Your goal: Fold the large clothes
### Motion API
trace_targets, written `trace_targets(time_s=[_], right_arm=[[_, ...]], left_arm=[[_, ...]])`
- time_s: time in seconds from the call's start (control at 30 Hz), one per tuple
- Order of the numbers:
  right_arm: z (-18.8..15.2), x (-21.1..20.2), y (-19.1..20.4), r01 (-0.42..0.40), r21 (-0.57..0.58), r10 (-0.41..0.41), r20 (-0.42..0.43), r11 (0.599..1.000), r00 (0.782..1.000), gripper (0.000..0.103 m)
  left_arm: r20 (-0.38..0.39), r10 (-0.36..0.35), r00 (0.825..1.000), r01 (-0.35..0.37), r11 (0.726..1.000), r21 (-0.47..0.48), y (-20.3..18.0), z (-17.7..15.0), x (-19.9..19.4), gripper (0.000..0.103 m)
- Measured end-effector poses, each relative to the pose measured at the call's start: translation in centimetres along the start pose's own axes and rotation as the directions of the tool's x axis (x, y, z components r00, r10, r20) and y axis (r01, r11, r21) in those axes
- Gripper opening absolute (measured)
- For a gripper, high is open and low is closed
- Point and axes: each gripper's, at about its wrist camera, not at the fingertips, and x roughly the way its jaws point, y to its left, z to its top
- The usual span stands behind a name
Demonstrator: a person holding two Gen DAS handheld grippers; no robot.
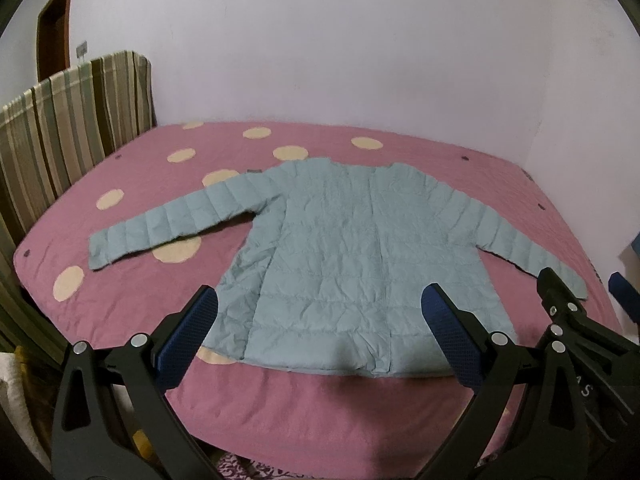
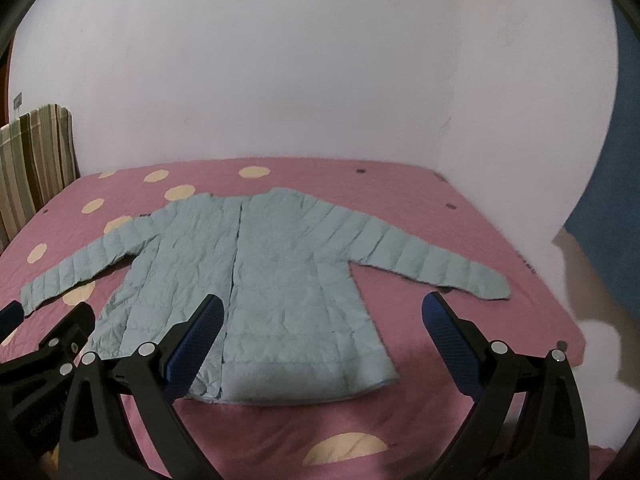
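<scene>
A light blue quilted jacket point(image 1: 340, 264) lies flat on the pink bed, sleeves spread out to both sides, hem toward me. It also shows in the right wrist view point(image 2: 272, 288). My left gripper point(image 1: 320, 312) is open and empty, held above the jacket's hem. My right gripper point(image 2: 320, 320) is open and empty, above the hem's right part. The right gripper also shows at the right edge of the left wrist view point(image 1: 576, 300), near the right sleeve cuff point(image 1: 568, 280). The left gripper shows at the left edge of the right wrist view point(image 2: 48, 316), near the left sleeve cuff point(image 2: 32, 292).
The bed has a pink cover with cream dots point(image 1: 120, 184). A striped headboard point(image 1: 72, 128) stands at the left. A pale wall point(image 1: 340, 40) runs behind the bed. A dark blue surface point(image 2: 616, 200) is at the far right.
</scene>
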Motion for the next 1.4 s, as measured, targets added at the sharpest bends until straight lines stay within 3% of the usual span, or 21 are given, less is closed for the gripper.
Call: trace_targets(time_s=[0.2, 0.4, 0.57, 0.77, 0.87, 1.0, 1.1, 1.2, 1.4], right_arm=[[-0.1, 4.9, -0.8, -0.052, 0.052, 0.056, -0.081, 0.997, 0.995, 0.098], [0.0, 11.6, -5.1, -0.052, 0.218, 0.084, -0.142, 0.974, 0.986, 0.098], [-0.1, 17.0, -11.6, -0.005, 0.388, 0.078, -0.174, 0.922, 0.982, 0.098], [-3.0, 21.2, -22.2, 0.072, 0.643, 0.044, -0.164, 0.763, 0.986, 0.097], [-4.5, 21.8, -26.0, 0.091, 0.714, 0.025, -0.151, 0.694, 0.988, 0.077], [-7.0, 22.6, -30.1, 0.081, 0.818, 0.054, -0.136, 0.569, 0.989, 0.076], [-8.9, 22.5, -31.8, 0.082, 0.865, 0.053, -0.124, 0.496, 0.991, 0.076], [-10.7, 22.6, -33.5, 0.060, 0.902, 0.049, -0.089, 0.428, 0.995, 0.076], [-11.7, 22.0, -35.2, -0.003, 0.939, 0.006, 0.001, 0.343, 1.000, 0.075]], left_arm=[[-0.068, 0.043, 0.997, -0.047, 0.997, -0.058, 1.8, 1.3, 5.9, 0.101], [-0.124, 0.136, 0.983, -0.156, 0.974, -0.162, 5.8, 2.7, 12.6, 0.101], [-0.239, 0.181, 0.954, -0.252, 0.917, -0.310, 11.6, 3.0, 18.9, 0.101], [-0.306, 0.319, 0.897, -0.422, 0.823, -0.380, 17.8, 2.1, 23.7, 0.101], [-0.335, 0.376, 0.864, -0.493, 0.771, -0.404, 20.4, 1.3, 25.1, 0.101], [-0.382, 0.396, 0.835, -0.541, 0.716, -0.441, 23.2, 0.0, 26.4, 0.101], [-0.414, 0.399, 0.818, -0.565, 0.694, -0.446, 24.4, -0.9, 27.1, 0.101], [-0.413, 0.412, 0.812, -0.572, 0.700, -0.427, 24.4, -1.3, 27.1, 0.101], [-0.413, 0.435, 0.800, -0.589, 0.700, -0.404, 24.1, -1.5, 27.5, 0.101]])
